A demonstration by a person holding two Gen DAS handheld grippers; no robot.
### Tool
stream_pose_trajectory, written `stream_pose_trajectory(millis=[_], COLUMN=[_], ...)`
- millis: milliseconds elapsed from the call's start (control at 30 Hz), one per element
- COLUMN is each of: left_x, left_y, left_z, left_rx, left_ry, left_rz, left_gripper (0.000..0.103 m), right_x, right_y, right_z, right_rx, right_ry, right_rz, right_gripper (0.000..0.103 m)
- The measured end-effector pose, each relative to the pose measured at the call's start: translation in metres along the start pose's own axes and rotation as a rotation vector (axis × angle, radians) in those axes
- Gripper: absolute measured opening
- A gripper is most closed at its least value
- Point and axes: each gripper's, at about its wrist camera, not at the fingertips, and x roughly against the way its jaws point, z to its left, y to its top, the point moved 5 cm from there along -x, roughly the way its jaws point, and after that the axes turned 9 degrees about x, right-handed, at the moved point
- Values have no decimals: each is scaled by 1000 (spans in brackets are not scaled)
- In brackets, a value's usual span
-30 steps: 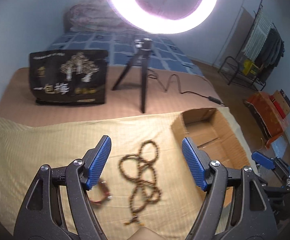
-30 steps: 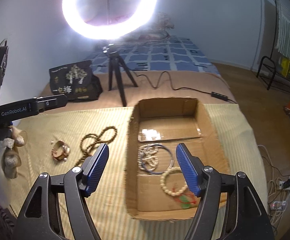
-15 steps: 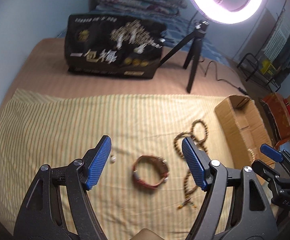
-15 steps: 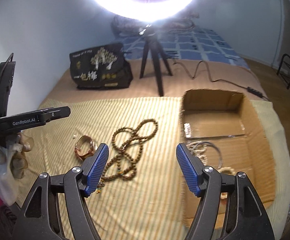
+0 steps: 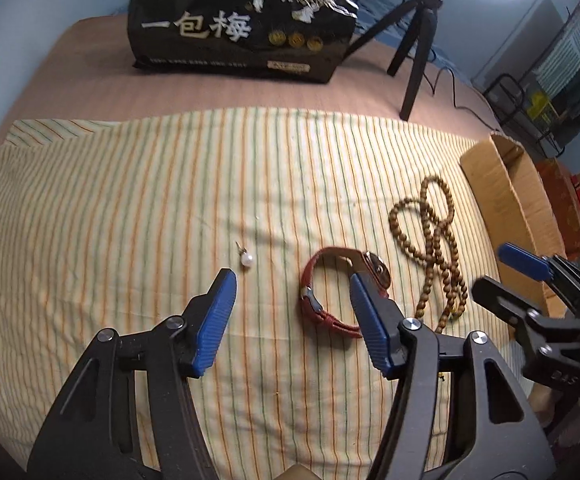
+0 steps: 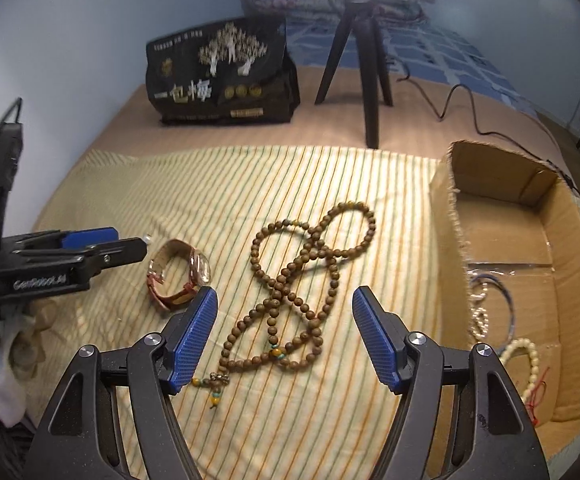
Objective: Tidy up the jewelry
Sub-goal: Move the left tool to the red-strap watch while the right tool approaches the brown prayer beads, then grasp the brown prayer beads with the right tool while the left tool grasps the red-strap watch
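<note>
A red-strapped watch [image 5: 332,286] lies on the striped cloth [image 5: 130,200], just ahead of my open left gripper [image 5: 290,300], close to its right finger. A small pearl earring [image 5: 246,258] lies to its left. A long brown bead necklace [image 6: 302,280] lies between the watch [image 6: 180,276] and the cardboard box [image 6: 446,216]; my open, empty right gripper [image 6: 284,328] hovers over its near end. The box holds a white bead bracelet [image 6: 524,360] and thin bangles [image 6: 490,304]. The left gripper also shows in the right wrist view [image 6: 102,248].
A black printed bag [image 5: 242,20] stands at the back of the bed. A ring-light tripod [image 6: 364,60] with a trailing cable [image 6: 462,108] stands behind the cloth. A clothes rack [image 5: 550,80] is at the far right.
My left gripper moved left and down, from the necklace to the watch and pearl. My right gripper swung left, from over the box to over the bead necklace.
</note>
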Motion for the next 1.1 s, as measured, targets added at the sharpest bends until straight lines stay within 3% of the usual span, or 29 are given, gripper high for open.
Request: stream_pose_trajectory(millis=[200, 400, 667, 933, 1000, 1100], left_x=[-12, -27, -34, -37, -37, -37], left_y=[-3, 0, 2, 3, 4, 4], left_z=[-1, 5, 2, 1, 1, 1], left_rx=[-1, 33, 17, -6, -6, -10], left_ry=[-2, -10, 7, 46, 47, 50], left_rz=[34, 63, 56, 37, 35, 32], left_gripper=[56, 52, 50, 38, 37, 33], right_x=[-25, -40, -57, -68, -68, -67], right_y=[-3, -3, -4, 1, 1, 4], right_z=[2, -6, -12, -9, -7, -5], right_rx=[-37, -65, -63, -31, -24, -15], right_ry=[29, -3, -13, -47, -59, -69], right_rz=[66, 102, 127, 131, 128, 121], right_gripper=[70, 70, 70, 69, 63, 39])
